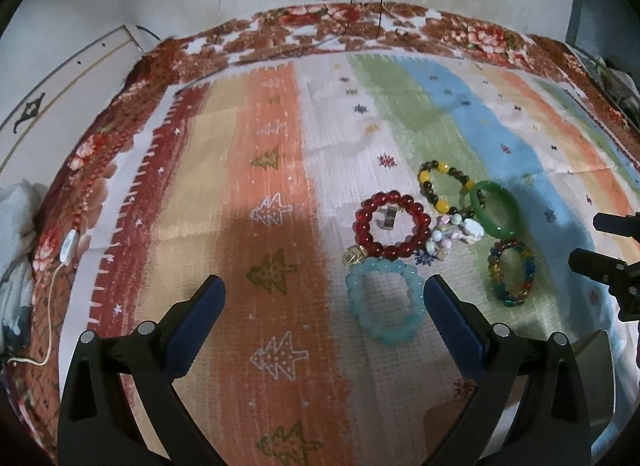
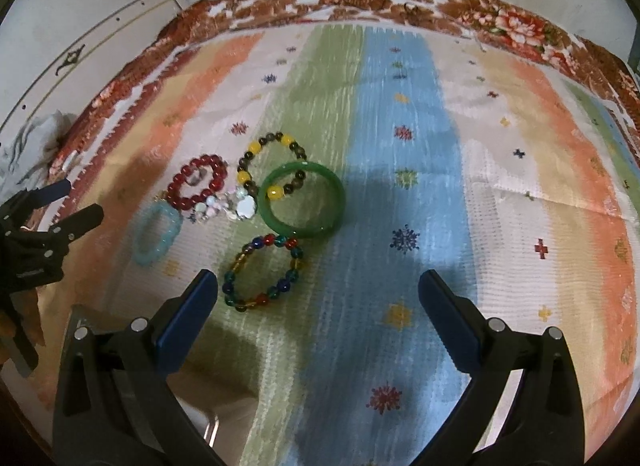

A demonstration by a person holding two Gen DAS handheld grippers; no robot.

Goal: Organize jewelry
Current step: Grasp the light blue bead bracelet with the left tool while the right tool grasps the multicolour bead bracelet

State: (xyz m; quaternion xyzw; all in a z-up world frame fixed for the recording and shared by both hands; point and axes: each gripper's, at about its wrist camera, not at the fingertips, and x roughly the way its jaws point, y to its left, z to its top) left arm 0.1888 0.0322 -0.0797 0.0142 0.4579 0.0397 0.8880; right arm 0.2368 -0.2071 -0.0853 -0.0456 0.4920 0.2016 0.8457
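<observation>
Several bracelets lie together on the striped cloth (image 1: 280, 169). A light blue bead bracelet (image 1: 385, 300) lies just ahead of my open, empty left gripper (image 1: 325, 290), near its right finger. A red bead bracelet (image 1: 392, 224) circles a small silver ring (image 1: 386, 219). Beyond are a yellow-and-brown bead bracelet (image 1: 444, 185), a green bangle (image 1: 495, 207), a pale flower-bead bracelet (image 1: 456, 231) and a multicolour bead bracelet (image 1: 512, 272). In the right wrist view the multicolour bracelet (image 2: 264, 272) lies just ahead of my open, empty right gripper (image 2: 318, 286), with the green bangle (image 2: 302, 198) behind it.
The cloth lies on a red floral blanket (image 1: 360, 21) against a white wall. A white corded switch (image 1: 67, 244) lies at the left edge. A pale box edge (image 2: 208, 414) shows under the right gripper. The other gripper shows at each view's side, the right one at the left wrist view's edge (image 1: 600, 254).
</observation>
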